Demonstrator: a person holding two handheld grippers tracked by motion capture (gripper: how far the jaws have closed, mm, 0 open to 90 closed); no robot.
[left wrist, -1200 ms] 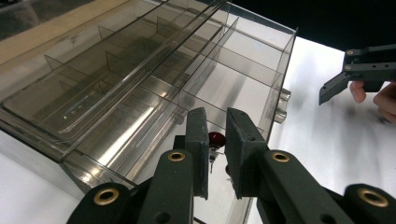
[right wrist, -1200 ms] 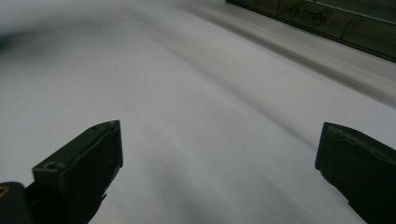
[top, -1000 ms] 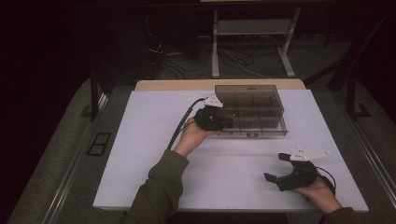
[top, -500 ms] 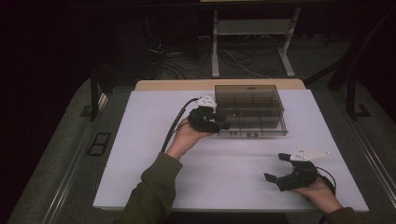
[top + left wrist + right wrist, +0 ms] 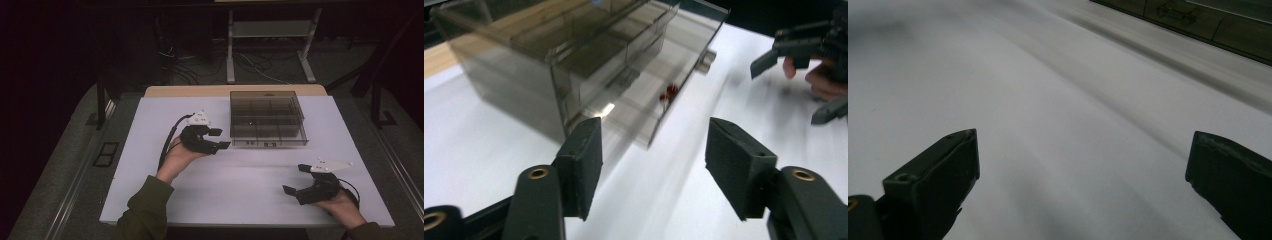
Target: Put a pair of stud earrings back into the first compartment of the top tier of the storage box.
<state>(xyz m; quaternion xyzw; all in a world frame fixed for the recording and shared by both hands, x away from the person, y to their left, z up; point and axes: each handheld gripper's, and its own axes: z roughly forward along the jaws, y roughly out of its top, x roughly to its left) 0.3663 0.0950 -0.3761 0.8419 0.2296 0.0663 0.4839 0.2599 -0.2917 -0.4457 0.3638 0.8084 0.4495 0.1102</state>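
high view shows the left gripper drawn back to the left of the smoky compartment box, where a second ago it was up against the box's near left corner. its jaws have just been opening and now stand partly apart with nothing between them. the box sits at the far middle of the white table, closed by the look of it. the right gripper rests wide and empty near the front right edge. i judge the box work finished or paused.
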